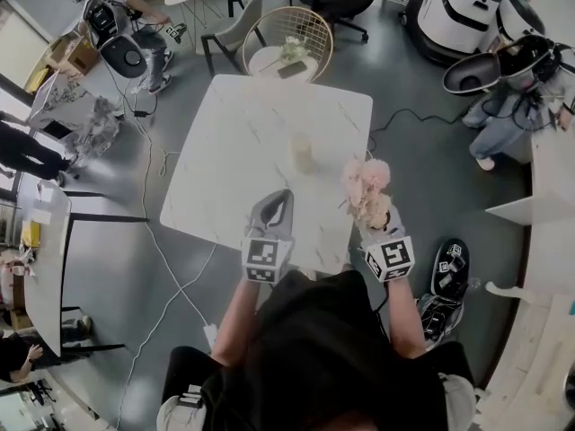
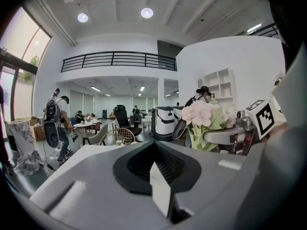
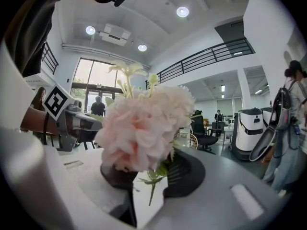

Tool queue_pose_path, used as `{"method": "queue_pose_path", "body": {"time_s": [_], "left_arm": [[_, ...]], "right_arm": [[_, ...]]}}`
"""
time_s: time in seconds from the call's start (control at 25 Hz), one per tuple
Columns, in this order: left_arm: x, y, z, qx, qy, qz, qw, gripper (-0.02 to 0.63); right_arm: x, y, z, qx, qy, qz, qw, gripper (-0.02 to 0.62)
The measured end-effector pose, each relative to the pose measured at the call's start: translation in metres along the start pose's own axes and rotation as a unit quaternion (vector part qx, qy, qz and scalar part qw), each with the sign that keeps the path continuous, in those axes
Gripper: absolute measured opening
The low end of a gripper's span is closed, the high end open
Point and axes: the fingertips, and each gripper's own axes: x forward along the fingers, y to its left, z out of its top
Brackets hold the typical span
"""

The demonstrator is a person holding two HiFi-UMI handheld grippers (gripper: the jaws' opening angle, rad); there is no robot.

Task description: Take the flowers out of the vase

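Observation:
The bunch of pale pink flowers [image 1: 367, 180] is out of the vase and sits above the table's near right corner, with my right gripper [image 1: 373, 206] shut on its green stems. In the right gripper view the blooms [image 3: 144, 128] fill the space over the jaws and hide the tips. The cream vase [image 1: 303, 153] stands upright on the white marble table [image 1: 243, 124], to the left of and beyond the flowers. My left gripper [image 1: 284, 196] hovers over the near table edge, shut, with nothing in it [image 2: 154, 145]. From the left gripper view the flowers [image 2: 201, 115] appear at the right.
A round wire-backed chair [image 1: 287, 27] stands at the table's far end. A cable [image 1: 153, 232] runs over the floor at the left. People stand at the far left and right, and a white machine [image 1: 458, 7] is at the upper right.

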Motion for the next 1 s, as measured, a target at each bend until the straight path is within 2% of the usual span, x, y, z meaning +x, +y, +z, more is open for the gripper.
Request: {"method": "queue_pose_path", "body": {"time_s": [1.0], "left_arm": [[0.0023,-0.0065,-0.0052,0.0,0.007,0.001,1.0,0.008]], "right_arm": [[-0.0038,-0.0065,0.0016,0.009,-0.01,0.002,1.0,0.123]]}}
